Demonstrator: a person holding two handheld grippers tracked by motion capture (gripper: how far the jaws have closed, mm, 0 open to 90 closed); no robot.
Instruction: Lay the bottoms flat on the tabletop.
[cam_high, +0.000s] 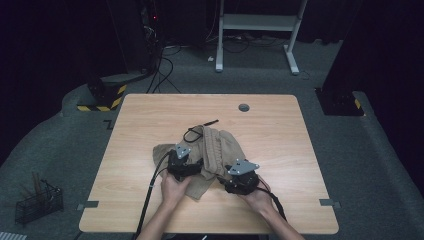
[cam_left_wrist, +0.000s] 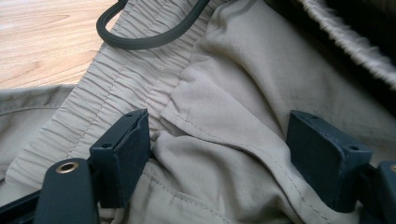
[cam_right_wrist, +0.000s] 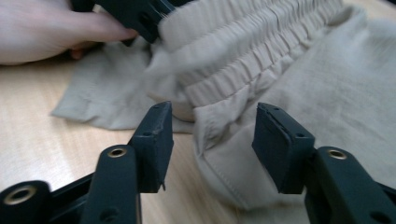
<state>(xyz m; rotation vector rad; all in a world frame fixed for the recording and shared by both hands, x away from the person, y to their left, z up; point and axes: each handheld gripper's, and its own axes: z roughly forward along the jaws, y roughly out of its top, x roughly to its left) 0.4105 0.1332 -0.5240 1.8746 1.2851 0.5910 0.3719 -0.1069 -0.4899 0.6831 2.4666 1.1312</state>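
Note:
A crumpled pair of beige shorts (cam_high: 216, 150) with an elastic waistband (cam_left_wrist: 116, 79) and a black drawstring (cam_left_wrist: 149, 39) lies in the middle of the wooden table (cam_high: 280, 130). My left gripper (cam_left_wrist: 217, 154) stands open over the cloth just below the waistband, its jaws set wide apart on either side of a seam fold. My right gripper (cam_right_wrist: 210, 140) is open too, its jaws either side of a hemmed edge of the shorts (cam_right_wrist: 243, 154) near the waistband. In the high view both grippers (cam_high: 184, 165) (cam_high: 242, 179) rest at the near edge of the shorts.
A round cable hole (cam_high: 244, 107) sits near the table's far edge. A wire basket (cam_high: 37, 202) stands on the floor at the left. A white desk frame (cam_high: 255, 30) and cables lie beyond the table. The other hand (cam_right_wrist: 56, 32) holds its gripper in the right gripper view.

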